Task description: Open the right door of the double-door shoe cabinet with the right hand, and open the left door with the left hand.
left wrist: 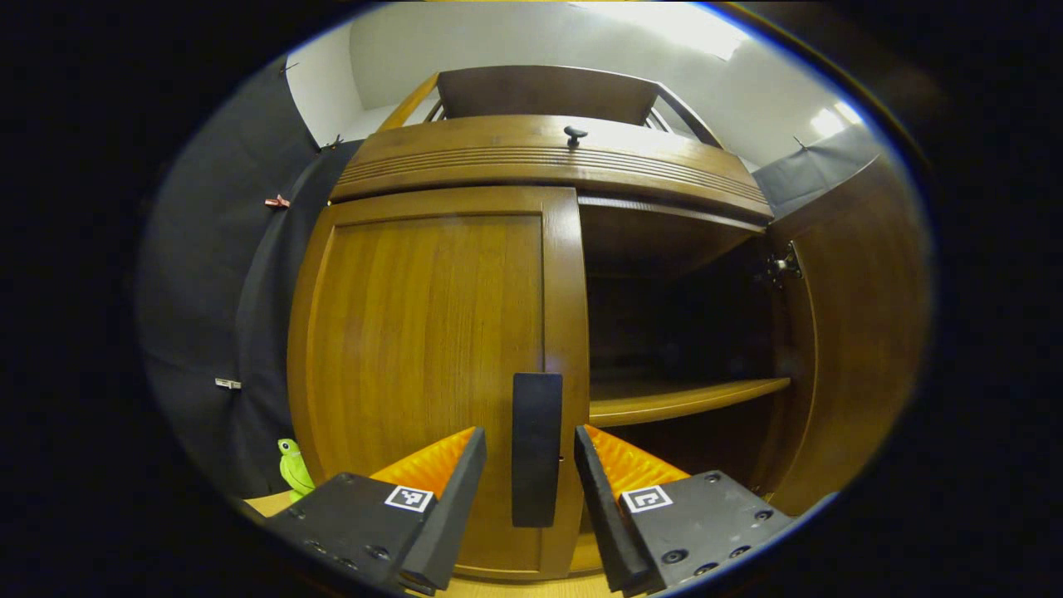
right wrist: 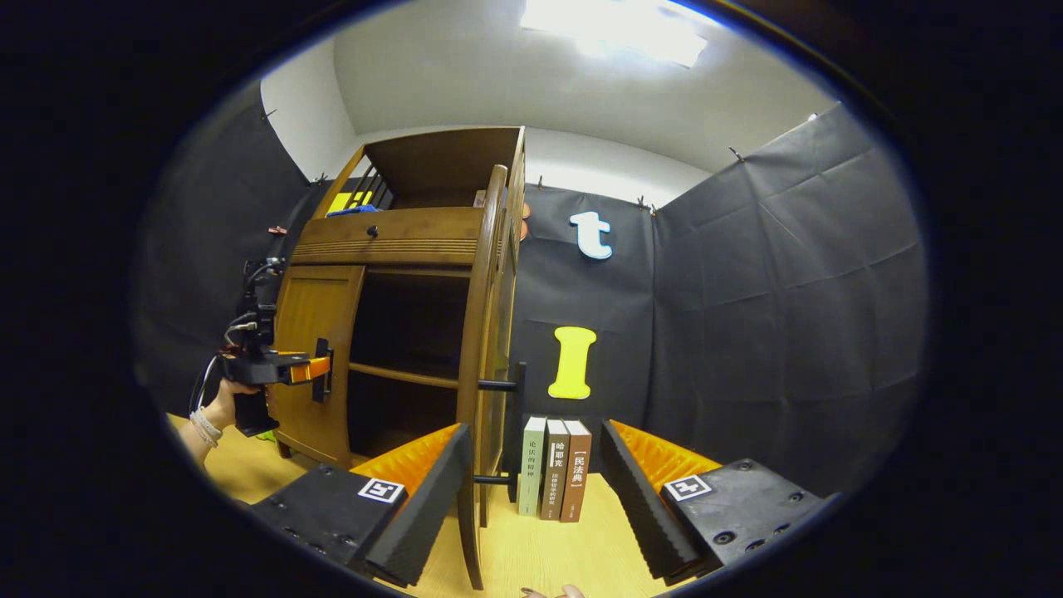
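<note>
As if poised, left gripper (left wrist: pixel 531 498) astride handle (left wrist: pixel 536 448)

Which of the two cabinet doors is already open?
The right door is swung wide open, baring the shelf. The left door is shut, its handle between the left gripper fingers.

Left gripper view: closed brown wooden left door (left wrist: pixel 432 365) spans centre to 9 o'clock; flat dark bar handle (left wrist: pixel 536 448) at 6 o'clock on its inner edge. Open compartment with wooden shelf (left wrist: pixel 681 399) at 3 o'clock; swung-out right door (left wrist: pixel 855 332) beyond it. Small green plush toy (left wrist: pixel 292 467) at 8 o'clock, beside the cabinet.

Right gripper view: three upright books (right wrist: pixel 555 469) at 6 o'clock, right of the door edge.
</note>
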`<state>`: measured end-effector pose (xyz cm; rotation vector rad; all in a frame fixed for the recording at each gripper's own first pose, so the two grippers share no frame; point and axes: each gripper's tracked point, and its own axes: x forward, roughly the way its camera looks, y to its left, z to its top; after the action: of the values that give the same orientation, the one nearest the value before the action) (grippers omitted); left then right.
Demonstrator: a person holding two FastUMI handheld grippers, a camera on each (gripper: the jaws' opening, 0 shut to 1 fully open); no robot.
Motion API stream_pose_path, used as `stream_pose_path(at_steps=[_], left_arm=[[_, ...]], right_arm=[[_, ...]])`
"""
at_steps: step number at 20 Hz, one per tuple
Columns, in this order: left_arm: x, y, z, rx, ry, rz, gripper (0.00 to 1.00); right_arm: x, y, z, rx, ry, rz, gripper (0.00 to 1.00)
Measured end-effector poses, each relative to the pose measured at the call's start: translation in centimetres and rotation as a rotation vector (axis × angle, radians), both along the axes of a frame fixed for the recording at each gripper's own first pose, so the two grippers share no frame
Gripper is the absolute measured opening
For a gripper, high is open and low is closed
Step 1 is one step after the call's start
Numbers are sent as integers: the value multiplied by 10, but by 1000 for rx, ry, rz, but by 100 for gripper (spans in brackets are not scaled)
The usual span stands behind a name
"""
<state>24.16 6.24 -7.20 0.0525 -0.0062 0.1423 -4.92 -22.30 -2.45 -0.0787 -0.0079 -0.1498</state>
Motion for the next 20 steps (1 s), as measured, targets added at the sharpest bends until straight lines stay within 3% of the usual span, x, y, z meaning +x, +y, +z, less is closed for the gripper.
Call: stream_pose_path(at_steps=[4,6,9,20], left_arm=[[15,-5,-17,3,36,10,63],[9,1,-12,6,24,38,50],[13,2,-17,-37,49,9,33],[-41,2,-10,-48,64,-65,30]], right_arm=[[0,0,6,-30,-19,-5,97],[-3,3,6,-50,-16,7,97],[-4,8,5,-64,-9,10,97],[-23,34,9,-44,7,27,97]])
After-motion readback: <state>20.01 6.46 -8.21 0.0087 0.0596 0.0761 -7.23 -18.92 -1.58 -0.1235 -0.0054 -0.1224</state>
